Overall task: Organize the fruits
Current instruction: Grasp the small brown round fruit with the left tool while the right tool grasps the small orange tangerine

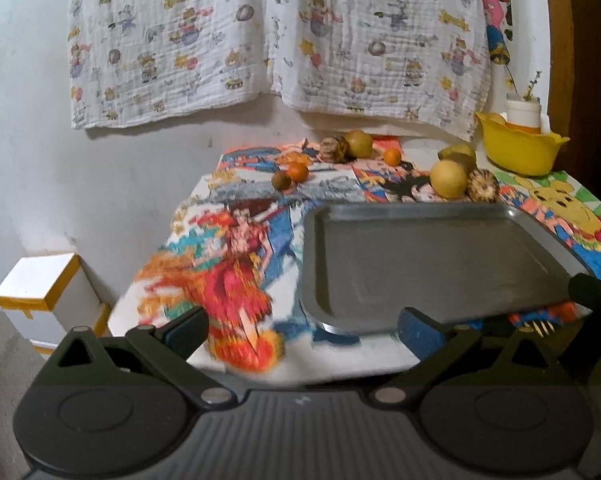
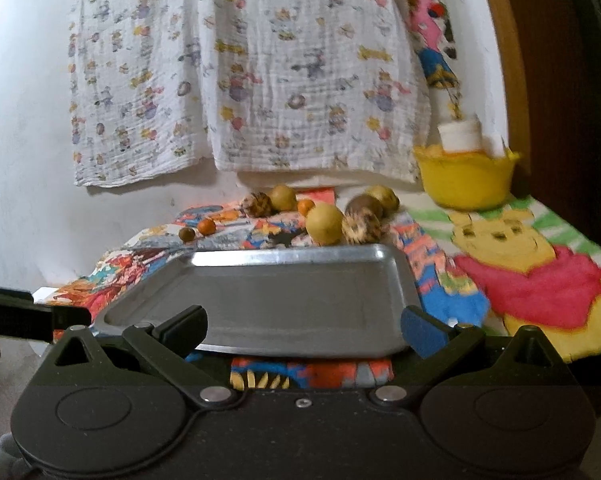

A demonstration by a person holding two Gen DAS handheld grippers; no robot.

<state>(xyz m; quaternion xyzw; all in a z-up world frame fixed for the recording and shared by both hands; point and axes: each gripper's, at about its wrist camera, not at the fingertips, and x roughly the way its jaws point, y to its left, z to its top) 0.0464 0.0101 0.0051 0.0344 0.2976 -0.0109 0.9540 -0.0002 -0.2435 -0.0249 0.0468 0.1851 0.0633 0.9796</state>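
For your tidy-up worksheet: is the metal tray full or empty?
Empty: the metal tray shows bare grey bottom; the fruits lie behind it on the cloth.

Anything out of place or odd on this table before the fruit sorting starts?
Nothing spilled or damaged. The metal tray lies empty, with all the fruits still scattered loose on the cartoon cloth behind it. Both grippers are open, holding nothing. The views are slightly blurred.

One metal tray (image 1: pixel 420 264); behind it at twelve o'clock, fruit — three yellow-green round ones (image 1: pixel 447 179), two small oranges (image 1: pixel 297 171), two mottled brown ones (image 1: pixel 482 186), one small brown one (image 1: pixel 281 181) — and one yellow bowl (image 1: pixel 518 152) at two o'clock
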